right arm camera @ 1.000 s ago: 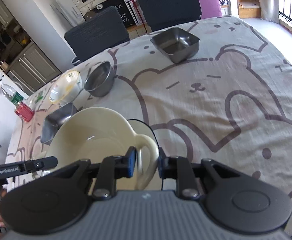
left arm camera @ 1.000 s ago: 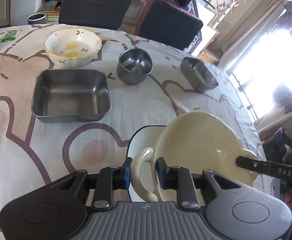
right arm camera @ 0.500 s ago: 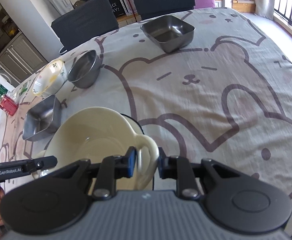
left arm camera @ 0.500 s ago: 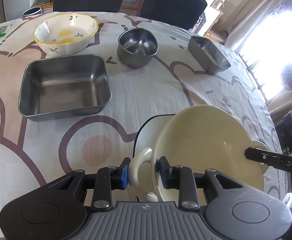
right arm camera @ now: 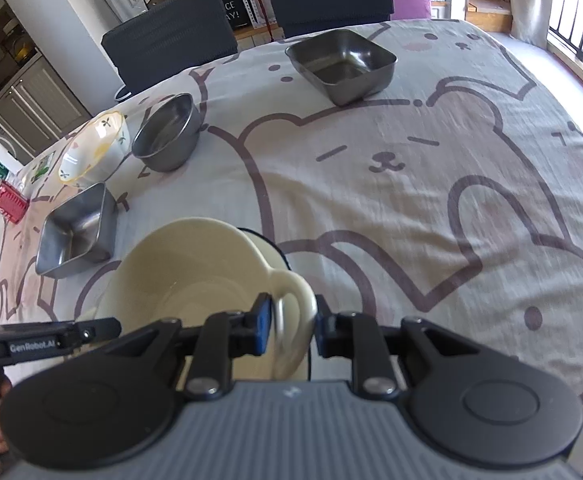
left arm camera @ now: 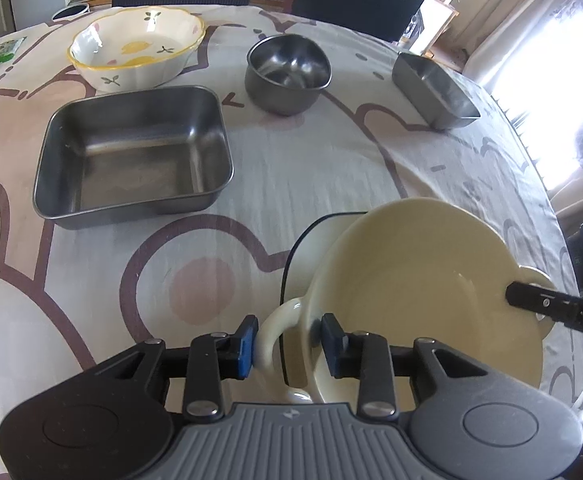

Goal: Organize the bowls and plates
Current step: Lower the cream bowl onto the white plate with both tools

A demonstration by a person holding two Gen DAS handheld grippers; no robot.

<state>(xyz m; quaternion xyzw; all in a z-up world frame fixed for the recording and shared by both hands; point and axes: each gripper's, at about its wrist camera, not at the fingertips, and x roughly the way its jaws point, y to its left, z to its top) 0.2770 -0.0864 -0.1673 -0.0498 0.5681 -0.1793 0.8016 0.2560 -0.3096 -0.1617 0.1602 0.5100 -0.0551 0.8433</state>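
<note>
At the bottom of both views, a cream two-handled bowl (left arm camera: pixel 423 280) sits over a white dark-rimmed plate (left arm camera: pixel 303 248) on the bear-print table (left arm camera: pixel 331 168). The left hand-held gripper (left arm camera: pixel 289 340) straddles one loop handle; its jaws have just been opening, and the pads now stand slightly off the handle. The right hand-held gripper (right arm camera: pixel 289 326) is clamped on the opposite handle. Farther up, left of centre, a large square steel tray (left arm camera: pixel 131 156) rests alone. Beyond it stand a flowered ceramic bowl (left arm camera: pixel 137 50), a round steel bowl (left arm camera: pixel 287 74) and, upper right, a small square steel dish (left arm camera: pixel 435 90).
</note>
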